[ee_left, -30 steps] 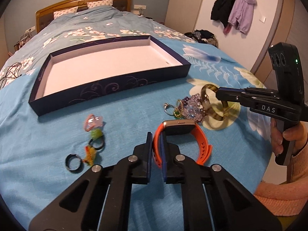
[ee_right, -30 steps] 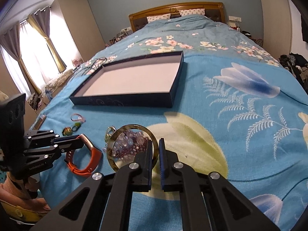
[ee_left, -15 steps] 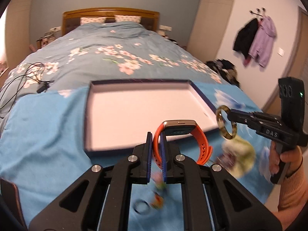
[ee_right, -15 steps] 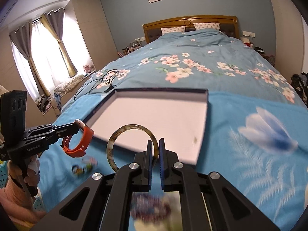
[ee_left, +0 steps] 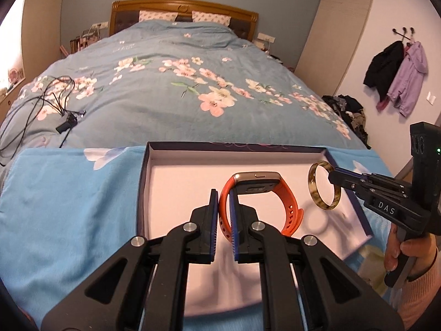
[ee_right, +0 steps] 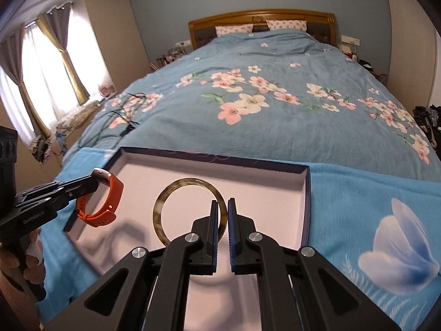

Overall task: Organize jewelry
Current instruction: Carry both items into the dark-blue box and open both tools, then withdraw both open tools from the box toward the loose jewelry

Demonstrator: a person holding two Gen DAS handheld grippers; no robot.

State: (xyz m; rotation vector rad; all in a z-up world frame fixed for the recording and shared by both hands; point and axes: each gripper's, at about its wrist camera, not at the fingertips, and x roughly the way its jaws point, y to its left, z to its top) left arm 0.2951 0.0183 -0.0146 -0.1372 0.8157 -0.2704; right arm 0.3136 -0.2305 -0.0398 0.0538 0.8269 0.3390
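My left gripper (ee_left: 222,195) is shut on the strap of an orange smartwatch (ee_left: 286,201), held in the air over the shallow dark-blue box with a white floor (ee_left: 176,193). In the right wrist view that same watch (ee_right: 106,207) hangs at the box's left side. My right gripper (ee_right: 223,205) is shut on a mottled tortoiseshell bangle (ee_right: 162,201), also above the box floor (ee_right: 275,201). From the left wrist view the bangle (ee_left: 317,193) hovers near the box's right wall, pinched by the right gripper (ee_left: 332,173).
The box sits on a light-blue cloth (ee_left: 69,207) spread over a floral bed cover (ee_left: 193,82). Black cables (ee_left: 49,102) lie on the bed at left. Coats (ee_left: 397,80) hang on the right wall. A person's hand (ee_left: 405,256) grips the right handle.
Both grippers have carried their pieces up off the cloth and forward over the box. The loose jewelry pile and rings on the cloth have dropped out of view.
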